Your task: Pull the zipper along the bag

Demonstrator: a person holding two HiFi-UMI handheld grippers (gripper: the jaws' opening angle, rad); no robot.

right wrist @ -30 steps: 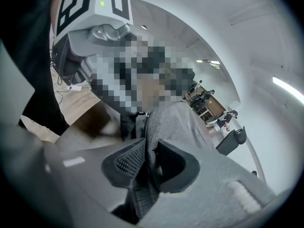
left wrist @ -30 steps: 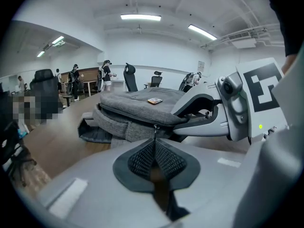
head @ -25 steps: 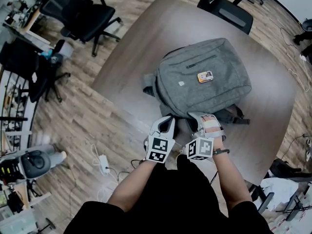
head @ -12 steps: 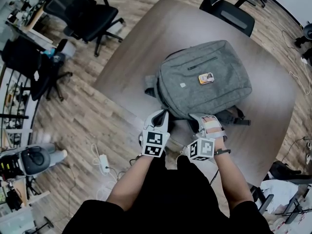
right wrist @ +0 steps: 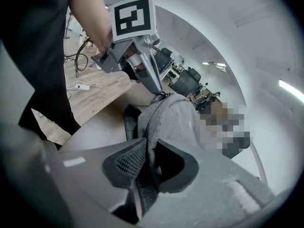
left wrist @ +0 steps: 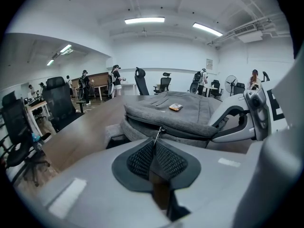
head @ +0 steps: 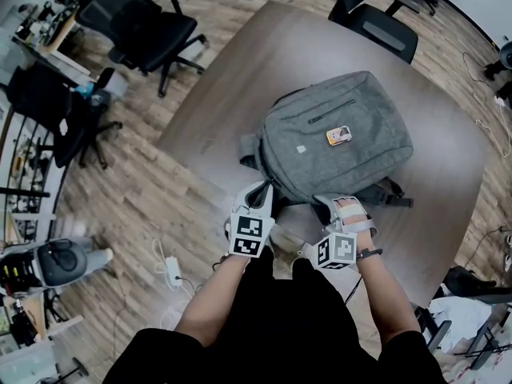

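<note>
A grey backpack lies flat on the brown table. My left gripper is at the bag's near left corner. In the left gripper view its pads pinch the thin metal zipper pull, which leads to the zipper line on the bag's side; the jaws are opening slightly with the pull still between them. My right gripper is at the bag's near edge, and in its own view the gripper is shut on a fold of the grey fabric.
A small orange tag sits on top of the bag. Black office chairs stand at the far left and behind the table. The table's near edge is just under my hands, with wooden floor and cables to the left.
My left gripper has drawn a little left and toward me along the bag's corner with the zipper pull. The right gripper has stayed clamped on the bag's near edge.
</note>
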